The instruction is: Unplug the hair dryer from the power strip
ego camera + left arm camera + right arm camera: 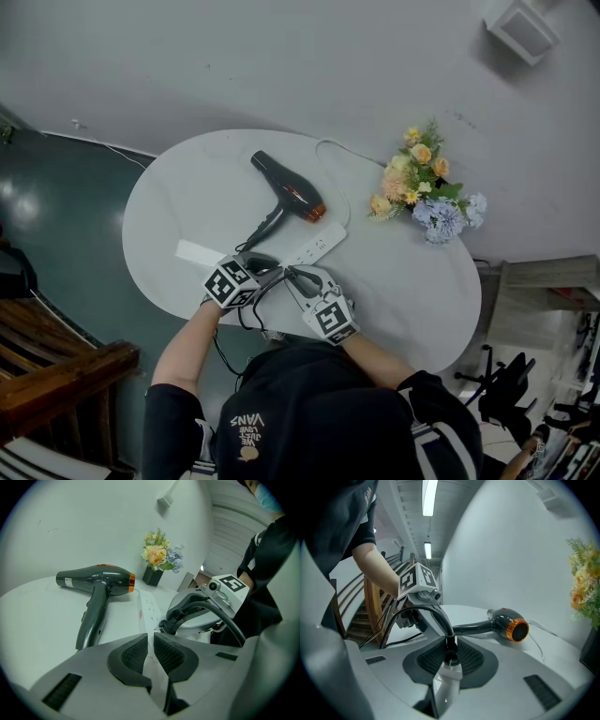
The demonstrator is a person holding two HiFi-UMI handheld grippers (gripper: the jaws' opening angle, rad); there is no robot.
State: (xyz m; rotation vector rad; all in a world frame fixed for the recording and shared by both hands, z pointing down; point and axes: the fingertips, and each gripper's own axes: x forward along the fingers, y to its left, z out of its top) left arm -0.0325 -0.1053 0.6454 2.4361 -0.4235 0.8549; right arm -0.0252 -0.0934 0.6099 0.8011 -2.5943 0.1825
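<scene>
Now both grippers meet at the near edge of the white desk; left gripper has its jaws closed down on the near end of the white power strip; right gripper has its jaws clamped on the black plug, which sits against the strip; black cord arcs up from the plug; hair dryer lies on its side just beyond the strip; flowers sit at the desk's far right.

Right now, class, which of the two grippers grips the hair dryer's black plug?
The right gripper: its jaws close on the black plug, while the left gripper pinches the end of the white power strip instead.
</scene>
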